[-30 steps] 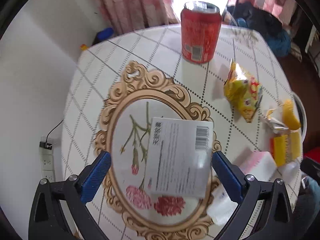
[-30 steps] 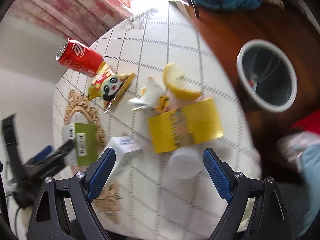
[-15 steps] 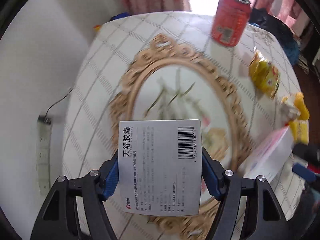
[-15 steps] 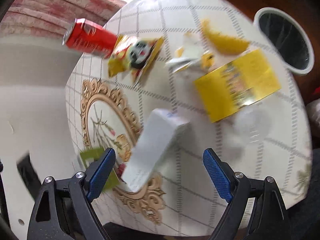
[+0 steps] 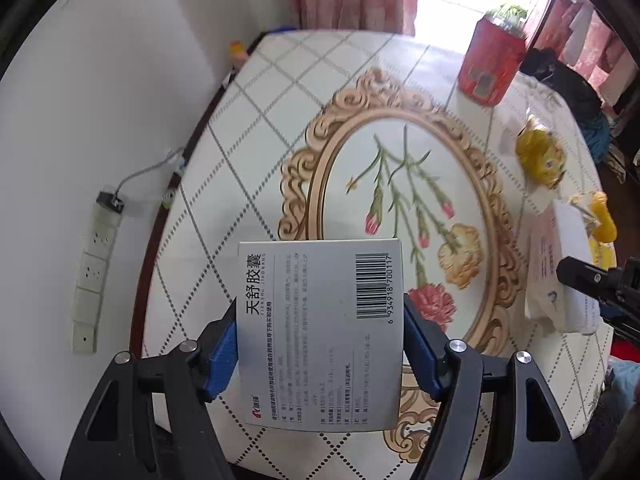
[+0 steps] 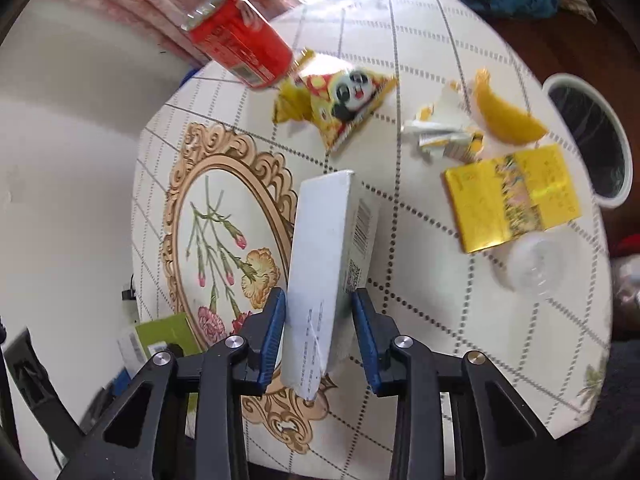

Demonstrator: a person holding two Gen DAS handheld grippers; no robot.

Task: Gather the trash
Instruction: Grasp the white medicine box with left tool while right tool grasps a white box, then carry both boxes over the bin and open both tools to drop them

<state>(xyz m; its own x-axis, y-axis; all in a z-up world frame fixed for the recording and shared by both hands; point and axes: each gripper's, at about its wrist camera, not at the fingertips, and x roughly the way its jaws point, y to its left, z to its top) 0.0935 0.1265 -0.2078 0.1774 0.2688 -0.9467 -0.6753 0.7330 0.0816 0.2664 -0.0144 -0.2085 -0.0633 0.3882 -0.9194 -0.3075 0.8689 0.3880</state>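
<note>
While the left gripper point(image 5: 320, 344) clamped its fingers on a medicine box point(image 5: 320, 332) and the right gripper point(image 6: 320, 340) clamped a white carton point(image 6: 330, 264), both above the tabletop point(image 6: 420, 320), neither had reached the bin point(image 6: 588, 140); soda can point(image 6: 240, 50), panda snack bag point(image 6: 340, 104), peel point(image 6: 504, 114) and yellow box point(image 6: 512, 196) remained.

The left gripper point(image 5: 320, 340) is closed, its blue pads pressed against both side edges of a grey medicine box point(image 5: 320, 332). The right gripper point(image 6: 320, 332) is clamped on a white carton point(image 6: 328, 264), which appears to be held tilted.
</note>
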